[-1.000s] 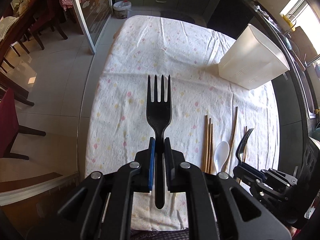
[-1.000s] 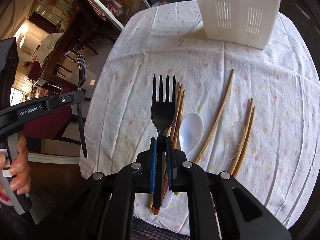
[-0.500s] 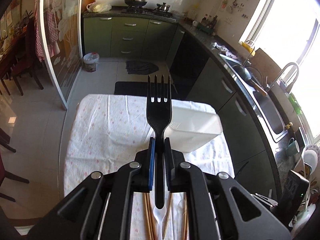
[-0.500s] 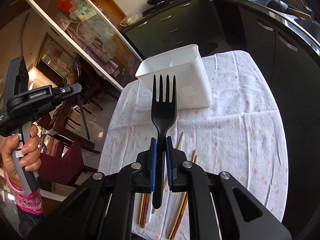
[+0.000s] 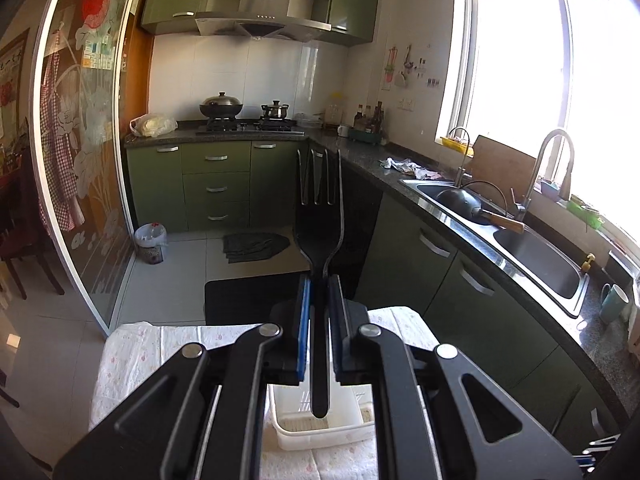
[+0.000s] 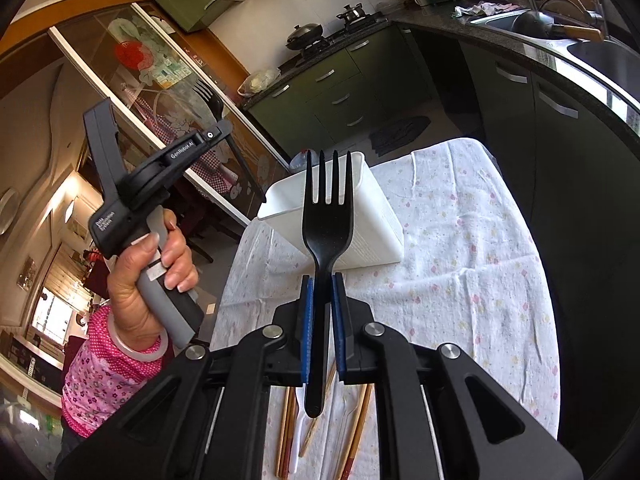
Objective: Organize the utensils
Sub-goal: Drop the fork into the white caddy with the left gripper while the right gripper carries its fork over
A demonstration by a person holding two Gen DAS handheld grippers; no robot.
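My left gripper [image 5: 319, 292] is shut on the handle of a black plastic fork [image 5: 319, 220], tines pointing up and away. The open top of the white utensil caddy [image 5: 320, 432] lies just below that fork's handle end. My right gripper [image 6: 322, 292] is shut on a second black fork [image 6: 327, 220], held above the table short of the caddy [image 6: 372, 232]. In the right wrist view a hand [image 6: 160, 272] holds the left gripper [image 6: 222, 128] up at the left, its fork [image 6: 208, 96] raised. Chopsticks [image 6: 356, 432] and a white spoon [image 6: 298, 432] lie on the cloth under my right gripper.
The table wears a white floral cloth [image 6: 460, 272]. Green cabinets [image 5: 216, 184], a stove with pots [image 5: 240, 120] and a counter with a sink [image 5: 532, 252] ring the far and right sides. A glass sliding door [image 5: 88, 160] stands left.
Both grippers rose with their forks and tilted upward. The left wrist view swung from the tabletop to the kitchen, with the caddy now beneath it. The right gripper came closer to the caddy.
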